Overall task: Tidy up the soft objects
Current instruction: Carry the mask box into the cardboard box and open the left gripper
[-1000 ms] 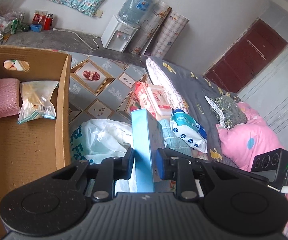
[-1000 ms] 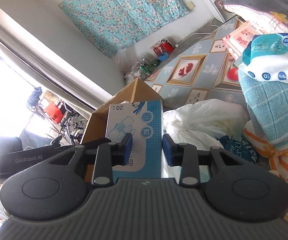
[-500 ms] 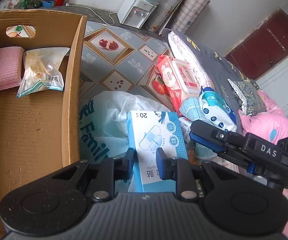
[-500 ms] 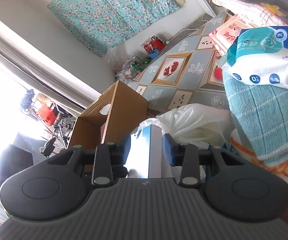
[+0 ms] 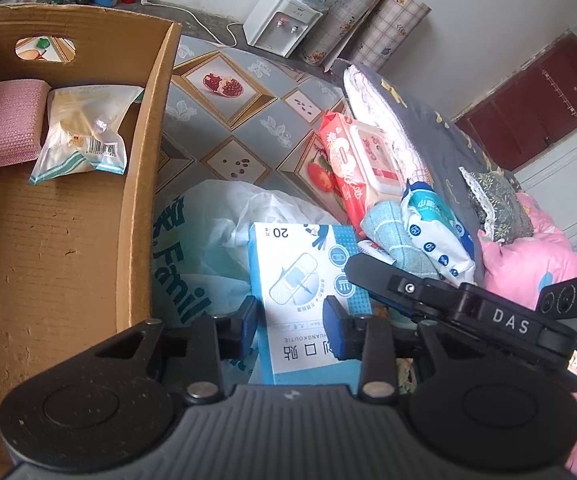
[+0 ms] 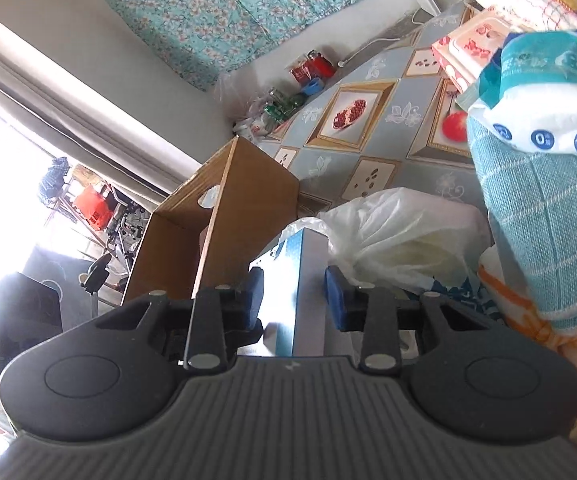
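A mat (image 5: 224, 128) printed with fruit pictures covers the floor. Nearest me, my left claw (image 5: 288, 316) is parted and grips nothing. Just right of the carton (image 5: 140, 184), my right claw (image 6: 294, 296) is closed on the thin sides of the blue plaster box (image 5: 304, 280), which hangs over a white bag (image 5: 224, 220). Inside the carton, at its far end, lie a pink cloth (image 5: 6, 124) and a snack packet (image 5: 84, 132). Wipes (image 5: 352, 160) sit further right.
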Tool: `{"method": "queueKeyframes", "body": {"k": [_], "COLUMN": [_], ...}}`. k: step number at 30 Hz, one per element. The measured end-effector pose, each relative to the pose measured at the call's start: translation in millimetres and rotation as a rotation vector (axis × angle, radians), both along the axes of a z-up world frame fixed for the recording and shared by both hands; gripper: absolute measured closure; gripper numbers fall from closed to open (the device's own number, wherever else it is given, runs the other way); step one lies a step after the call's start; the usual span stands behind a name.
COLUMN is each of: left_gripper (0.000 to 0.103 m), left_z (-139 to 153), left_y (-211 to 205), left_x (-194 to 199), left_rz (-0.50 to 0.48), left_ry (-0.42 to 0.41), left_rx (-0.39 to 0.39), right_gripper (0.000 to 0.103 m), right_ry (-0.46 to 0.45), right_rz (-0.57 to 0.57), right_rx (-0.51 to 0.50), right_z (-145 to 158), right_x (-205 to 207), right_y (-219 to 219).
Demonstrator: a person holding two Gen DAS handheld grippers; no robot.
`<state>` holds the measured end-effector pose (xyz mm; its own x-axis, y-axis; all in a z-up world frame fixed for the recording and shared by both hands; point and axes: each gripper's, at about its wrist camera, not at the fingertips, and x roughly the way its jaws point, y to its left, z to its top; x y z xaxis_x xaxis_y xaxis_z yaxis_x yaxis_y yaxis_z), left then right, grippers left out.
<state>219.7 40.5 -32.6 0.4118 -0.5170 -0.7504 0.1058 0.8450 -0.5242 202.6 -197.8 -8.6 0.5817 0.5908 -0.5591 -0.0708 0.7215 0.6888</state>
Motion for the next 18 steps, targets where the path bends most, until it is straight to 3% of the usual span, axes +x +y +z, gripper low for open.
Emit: {"method": "queueKeyframes", "body": {"k": [10,18], "left_gripper": [0.068,0.068], "left_z": [43.4,87.6], "left_y": [21.5,90.5], "left_x": [-19.6,-37.4], "left_rz": [0.048,0.214], "left_ry": [-0.095,-0.172], "left_rx": [-0.059,-0.058], "right_gripper": [0.072,0.072], "right_ry": [-0.092,-0.15], "right_rz": [0.022,0.155], "right_rx": [-0.007,0.02], "right_z": [48.8,99.0], "right_x": [-6.7,15.5], "right_y": [13.1,85.0]}}
